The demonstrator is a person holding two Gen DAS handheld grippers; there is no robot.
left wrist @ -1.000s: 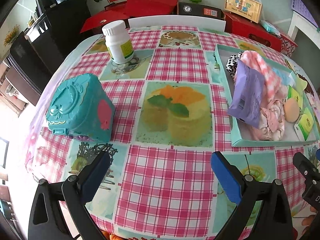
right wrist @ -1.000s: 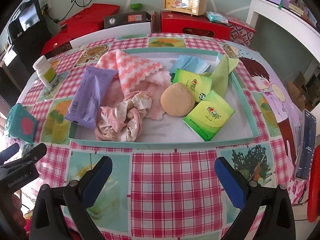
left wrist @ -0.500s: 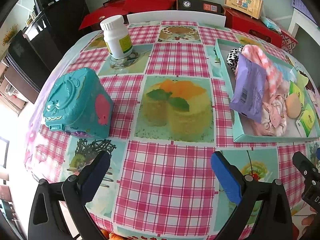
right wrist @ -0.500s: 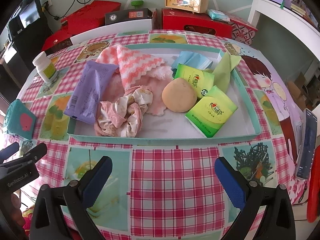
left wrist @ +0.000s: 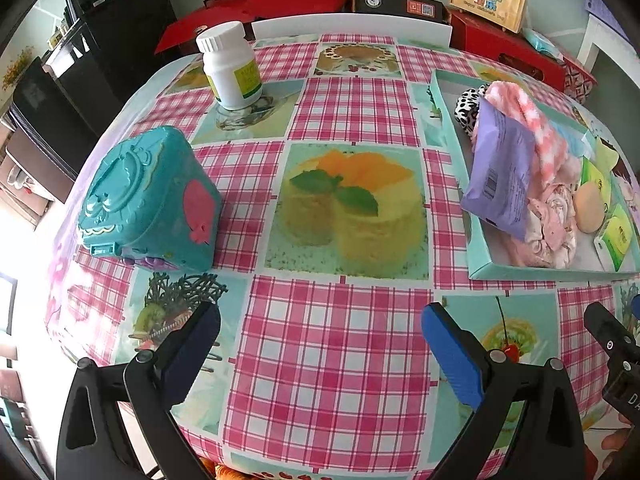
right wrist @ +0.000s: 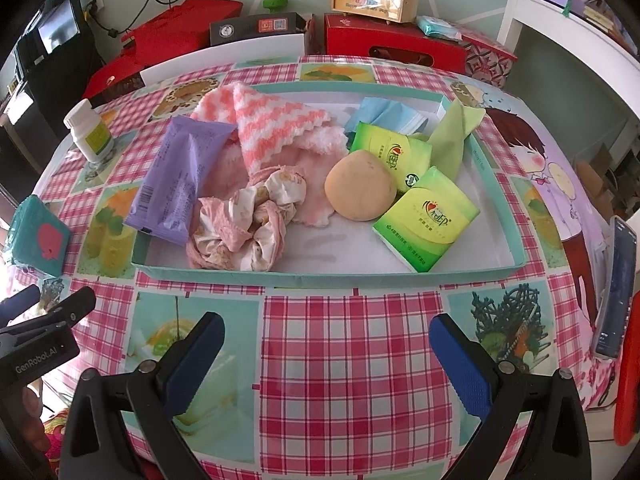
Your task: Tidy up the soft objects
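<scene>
A teal tray (right wrist: 400, 278) on the checked table holds soft things: a purple pack (right wrist: 180, 182), a pink-and-white striped cloth (right wrist: 276, 124), a crumpled pink cloth (right wrist: 244, 228), a tan sponge ball (right wrist: 358, 192), two green tissue packs (right wrist: 426, 222), a blue mask pack (right wrist: 386, 114) and a green cloth (right wrist: 454, 140). The tray also shows in the left wrist view (left wrist: 476, 236), with a black-and-white spotted item (left wrist: 468, 106). My right gripper (right wrist: 326, 354) is open and empty in front of the tray. My left gripper (left wrist: 320, 344) is open and empty, left of the tray.
A teal toy box (left wrist: 148, 200) and a white bottle (left wrist: 232, 66) stand on the table's left part. A phone (right wrist: 614, 292) lies at the right edge. Red boxes (right wrist: 396, 42) and a black cabinet (left wrist: 100, 40) stand behind the table.
Both grippers have drawn back and risen slightly from the table; the tray and toy box look a little farther. Both stay open and empty.
</scene>
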